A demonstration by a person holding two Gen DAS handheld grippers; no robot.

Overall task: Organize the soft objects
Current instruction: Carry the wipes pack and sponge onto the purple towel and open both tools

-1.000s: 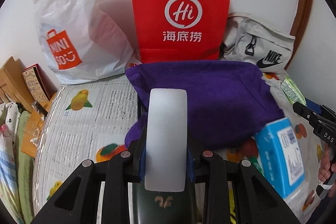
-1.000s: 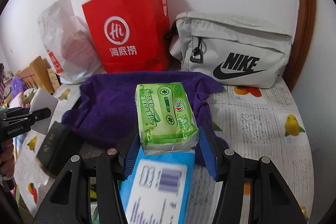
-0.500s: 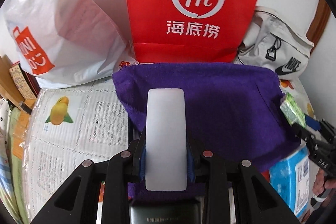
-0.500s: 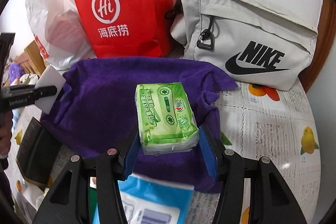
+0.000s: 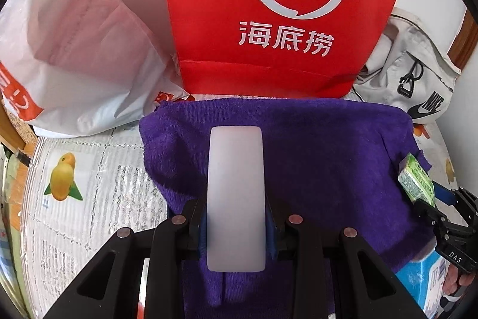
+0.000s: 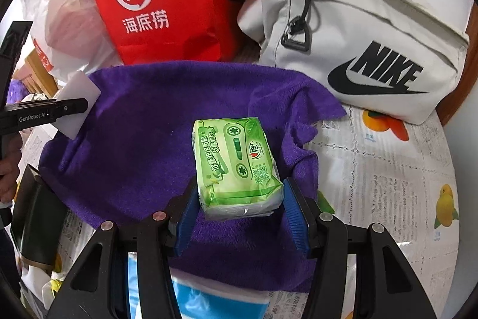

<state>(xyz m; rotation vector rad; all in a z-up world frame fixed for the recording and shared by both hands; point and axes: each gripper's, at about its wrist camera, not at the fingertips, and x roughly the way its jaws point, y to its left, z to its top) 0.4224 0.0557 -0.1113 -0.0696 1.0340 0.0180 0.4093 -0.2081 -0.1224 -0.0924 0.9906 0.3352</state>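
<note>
Both tongs are loaded and poised over the purple towel [image 6: 167, 121], which lies spread on the desk [image 6: 388, 184] in front of the red paper bag [image 5: 283, 11].

Left tongs [image 5: 236, 226], lower centre of the left view: clenched on a white sponge block [image 5: 236, 193], pads squeezing its lower sides, top end sticking up over the towel's mid-left part. In the right view the same block shows at the left edge, just above the towel's left border.

Right tongs [image 6: 239, 211], lower centre of the right view: grasping a green tissue pack [image 6: 236, 166] by its near end; the wrapper bulges a little btw the blue pads. The pack hangs over the towel's centre-right, w/ the grey Nike bag [image 6: 373, 50] behind at upper right.

Step in hand, as I read it: setting both soft items down on the towel, approx side by side. To do it well:
- lower till each item's underside meets the cloth before letting go; dropping from height would let them tumble.
- keep the two well apart so the tongs don't clash when they spread.
- keep the sponge flat, not on its narrow end, or it tips.
- don't snag the towel's ruffled right edge w/ the right tongs; dragging it would bunch the cloth.
- blue pack [image 6: 221, 304] at bottom of the right view sits partly under the towel's near edge; avoid nudging it.
</note>
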